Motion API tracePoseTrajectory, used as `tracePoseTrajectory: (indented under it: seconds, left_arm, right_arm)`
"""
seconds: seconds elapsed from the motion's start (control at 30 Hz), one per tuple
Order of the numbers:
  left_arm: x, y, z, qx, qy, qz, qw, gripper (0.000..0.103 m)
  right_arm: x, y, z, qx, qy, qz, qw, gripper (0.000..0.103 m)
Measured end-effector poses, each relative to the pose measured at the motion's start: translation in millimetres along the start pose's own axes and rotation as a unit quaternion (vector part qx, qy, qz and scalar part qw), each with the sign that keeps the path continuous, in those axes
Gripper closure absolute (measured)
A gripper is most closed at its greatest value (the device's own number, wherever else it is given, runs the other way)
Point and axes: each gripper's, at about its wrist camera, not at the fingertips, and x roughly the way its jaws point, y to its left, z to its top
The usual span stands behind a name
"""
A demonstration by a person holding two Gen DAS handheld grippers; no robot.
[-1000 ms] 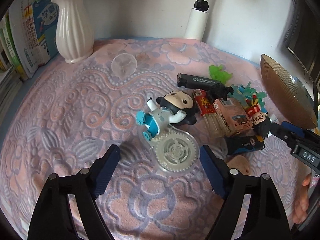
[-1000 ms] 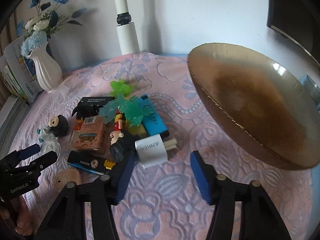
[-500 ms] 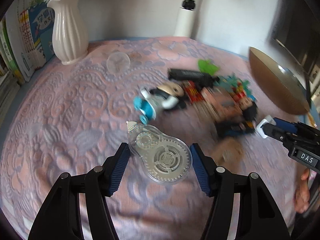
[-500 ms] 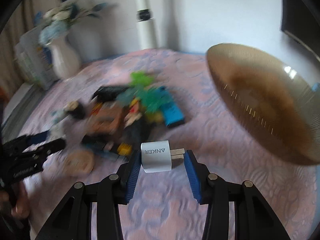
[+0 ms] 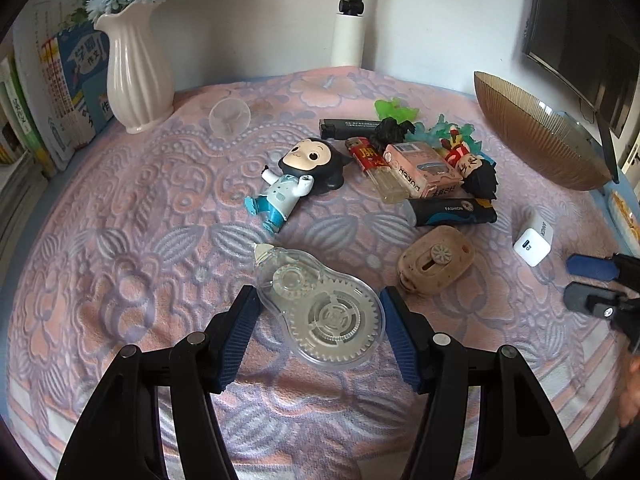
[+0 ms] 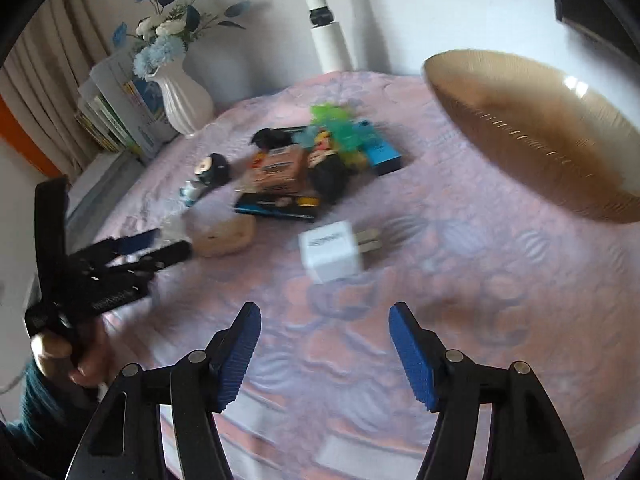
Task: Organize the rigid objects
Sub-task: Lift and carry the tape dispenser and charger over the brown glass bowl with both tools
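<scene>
My left gripper (image 5: 320,312) is shut on a clear correction-tape dispenser (image 5: 320,312) and holds it above the pink cloth. My right gripper (image 6: 325,340) is open and empty; a white Anker charger (image 6: 331,255) lies on the cloth just ahead of it, and also shows in the left wrist view (image 5: 534,241). A pile of small objects sits mid-table: a cartoon doll (image 5: 300,178), a pink box (image 5: 424,168), lighters (image 5: 454,211), a tan oval case (image 5: 436,266) and green plastic pieces (image 5: 396,109).
A brown glass bowl (image 6: 532,136) stands at the right. A white vase (image 5: 136,76) with flowers and books (image 5: 52,92) are at the back left. A clear cup (image 5: 229,116) lies near the vase. A white pole (image 5: 348,20) rises at the back.
My right gripper has opened, let go of the white charger and pulled back; the charger now lies on the cloth. My left gripper has drawn back from the pile with the tape dispenser.
</scene>
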Motion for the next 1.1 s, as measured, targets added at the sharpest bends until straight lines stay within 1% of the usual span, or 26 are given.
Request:
tracePoseTrajectory:
  seconds: [0.1,0.2,0.23,0.33,0.37,0.43,0.47,0.53,0.57,0.6,0.67,0.77,0.87,0.93,1.07,1.1]
  left_arm:
    - [-1,3,-1,-0.003,-0.002,-0.008,1.0,0.043]
    - [-1,3,-1,-0.005,-0.003,-0.011,0.9999,0.042]
    - [-1,4,-1,-0.003,-0.002,-0.009,1.0,0.042]
    - [1,0,0,0.01,-0.001,0.007,0.9999,0.042]
    - [2,-2,0,0.015,-0.001,0.012,0.9998,0.042]
    - [2,-2,0,0.018,-0.002,0.014,0.9997,0.043]
    - [2,-3,0,0.015,-0.002,0.012,0.9998,0.043]
    - [2,-2,-1,0.01,-0.002,0.005,0.9999,0.043]
    - [2,-2,-1,0.008,-0.003,0.003,1.0,0.043]
    - [1,-3,-1,0.009,-0.002,0.001,1.0,0.044]
    - [-2,-4,-1,0.013,-0.006,-0.006,0.9999,0.044]
    - [-11,-10,-3,0.022,-0.017,-0.015,0.9995,0.044]
    - [-29,-22,5,0.027,-0.038,-0.038,0.9982,0.044]
    - [-43,-34,18,0.036,-0.061,-0.054,0.996,0.044]
    - [-61,-70,56,0.069,-0.098,-0.094,0.9884,0.044]
    - [-62,-83,69,0.08,-0.106,-0.101,0.9859,0.044]
  right_arm:
    - [14,12,8,0.012,-0.002,-0.003,1.0,0.039]
    - [29,14,20,0.021,-0.001,-0.026,0.999,0.043]
    - [32,15,24,0.023,-0.007,-0.037,0.999,0.043]
    - [43,17,34,0.029,-0.006,-0.047,0.998,0.042]
    - [46,19,36,0.024,-0.004,-0.056,0.998,0.043]
    - [48,25,38,0.006,-0.004,-0.081,0.997,0.046]
    - [49,26,37,0.002,-0.005,-0.088,0.996,0.05]
    - [46,24,32,0.002,-0.009,-0.099,0.995,0.063]
    - [42,22,28,0.002,-0.012,-0.107,0.994,0.072]
    - [40,21,27,0.002,-0.014,-0.11,0.994,0.073]
    - [37,18,25,0.007,-0.018,-0.101,0.995,0.074]
    - [21,17,24,0.007,-0.033,-0.083,0.996,0.077]
    - [-1,10,29,0.013,-0.056,-0.079,0.995,0.077]
    - [-25,0,35,0.018,-0.082,-0.087,0.993,0.077]
    - [-65,-24,46,0.036,-0.122,-0.106,0.986,0.077]
    - [-75,-32,50,0.044,-0.131,-0.11,0.984,0.081]
